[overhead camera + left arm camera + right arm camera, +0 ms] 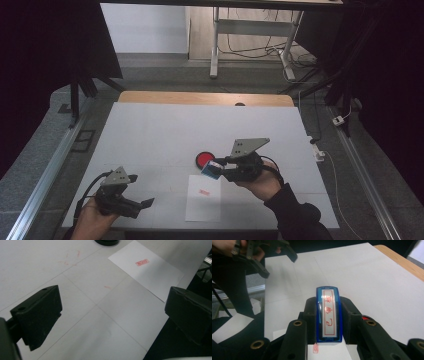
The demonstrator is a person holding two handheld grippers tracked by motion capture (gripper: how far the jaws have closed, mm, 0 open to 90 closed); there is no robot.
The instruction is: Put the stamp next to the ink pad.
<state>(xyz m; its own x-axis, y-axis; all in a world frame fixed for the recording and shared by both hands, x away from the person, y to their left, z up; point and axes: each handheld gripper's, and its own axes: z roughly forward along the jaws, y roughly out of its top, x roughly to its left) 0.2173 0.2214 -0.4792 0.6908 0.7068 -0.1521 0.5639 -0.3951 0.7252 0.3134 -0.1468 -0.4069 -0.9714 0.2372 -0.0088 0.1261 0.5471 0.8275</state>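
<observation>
Blue stamp (329,315), a narrow block with a white label of red characters on its top, sits clamped between the closed jaws of the right gripper (216,169), held above the table between the red ink pad (204,159) and the far edge of the white paper sheet (203,205). One red rectangular imprint (203,192) already shows on the upper part of that sheet, so at least one stamping looks done; whether more impressions are wanted, or the stamp is headed to the pad for ink or to be set down, cannot be told from these views. Well apart, at the near left corner of the white table (150,135), the left gripper (142,202) has its jaws spread wide with nothing between them, only bare tabletop showing beyond.
</observation>
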